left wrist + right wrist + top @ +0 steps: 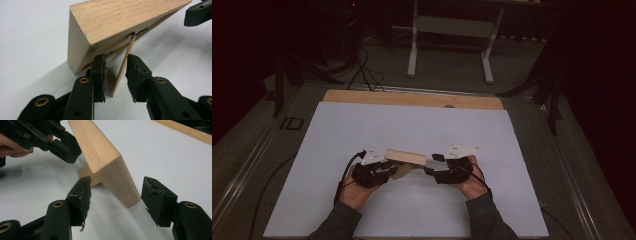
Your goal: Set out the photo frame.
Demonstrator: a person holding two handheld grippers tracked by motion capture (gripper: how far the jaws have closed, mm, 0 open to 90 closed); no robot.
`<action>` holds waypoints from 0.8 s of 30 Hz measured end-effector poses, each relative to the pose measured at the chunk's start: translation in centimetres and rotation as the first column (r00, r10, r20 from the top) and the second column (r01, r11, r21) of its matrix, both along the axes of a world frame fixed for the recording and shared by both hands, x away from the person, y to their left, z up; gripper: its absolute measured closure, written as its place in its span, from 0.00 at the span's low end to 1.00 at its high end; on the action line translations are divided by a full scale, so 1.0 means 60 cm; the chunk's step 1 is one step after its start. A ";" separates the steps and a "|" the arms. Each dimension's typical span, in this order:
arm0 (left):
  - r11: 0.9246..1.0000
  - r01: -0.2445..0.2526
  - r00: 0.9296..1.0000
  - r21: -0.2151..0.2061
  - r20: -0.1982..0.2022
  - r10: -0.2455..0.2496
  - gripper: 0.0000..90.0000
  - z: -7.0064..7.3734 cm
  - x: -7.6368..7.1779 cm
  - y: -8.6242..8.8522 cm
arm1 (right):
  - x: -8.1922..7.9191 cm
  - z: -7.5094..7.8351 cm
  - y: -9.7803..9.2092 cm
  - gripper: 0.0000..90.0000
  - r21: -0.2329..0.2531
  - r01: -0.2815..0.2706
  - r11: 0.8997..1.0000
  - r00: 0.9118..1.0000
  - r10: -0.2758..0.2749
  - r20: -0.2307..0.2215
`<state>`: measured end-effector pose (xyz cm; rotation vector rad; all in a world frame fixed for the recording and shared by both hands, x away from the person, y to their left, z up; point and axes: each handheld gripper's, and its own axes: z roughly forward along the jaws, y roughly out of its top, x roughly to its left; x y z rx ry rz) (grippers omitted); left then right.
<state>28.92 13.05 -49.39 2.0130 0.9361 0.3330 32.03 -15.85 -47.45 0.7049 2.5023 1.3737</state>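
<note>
High view: a pale wooden block with a hinged thin prop leg (406, 157) sits on the white table sheet (362, 125), a little nearer the person's edge than the middle, between the left gripper (388, 170) and the right gripper (428, 170), both held low at its two ends. Left gripper view adds what the high view blurs: the thin flat wooden strut (123, 67) hangs from a small metal hinge (128, 37) on the block's underside and slants down to the sheet, so the block stands tilted. The strut lies between the spread left jaws, closer to the right-hand pad, not clearly touching either. Right gripper view: the block's slanted end face (117, 182) stands between the spread right jaws, nearer the left-hand pad, with a gap on both sides; the left gripper shows beyond at the far end. The sheet is bare on all sides of the block; a strip of light wooden tabletop (412, 99) shows along the far edge
</note>
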 end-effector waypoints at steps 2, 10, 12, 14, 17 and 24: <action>1.000 -0.001 1.000 0.000 0.000 0.001 0.76 0.000 0.000 0.001 | 0.001 -0.001 -0.002 0.45 -0.003 -0.001 1.000 1.000 0.001 -0.002; 1.000 -0.004 1.000 0.002 0.006 0.004 0.76 0.001 0.002 0.001 | 0.004 -0.001 -0.014 0.48 -0.020 0.026 0.999 1.000 -0.026 0.013; 1.000 -0.006 1.000 0.003 0.007 0.006 0.77 0.000 0.002 0.000 | 0.006 -0.001 -0.017 0.50 -0.019 0.038 0.999 0.999 -0.038 0.018; 1.000 -0.006 1.000 0.007 0.007 0.006 0.77 0.000 0.003 0.000 | 0.008 -0.002 -0.020 0.52 -0.017 0.051 0.999 0.999 -0.050 0.019; 1.000 -0.007 1.000 0.013 0.009 0.007 0.77 -0.001 0.003 -0.002 | 0.009 -0.004 -0.022 0.55 -0.018 0.068 0.998 0.998 -0.067 0.018; 0.999 -0.011 1.000 0.033 0.011 0.011 0.78 -0.004 0.004 -0.007 | 0.013 -0.010 -0.014 0.64 -0.024 0.117 0.993 0.993 -0.116 0.028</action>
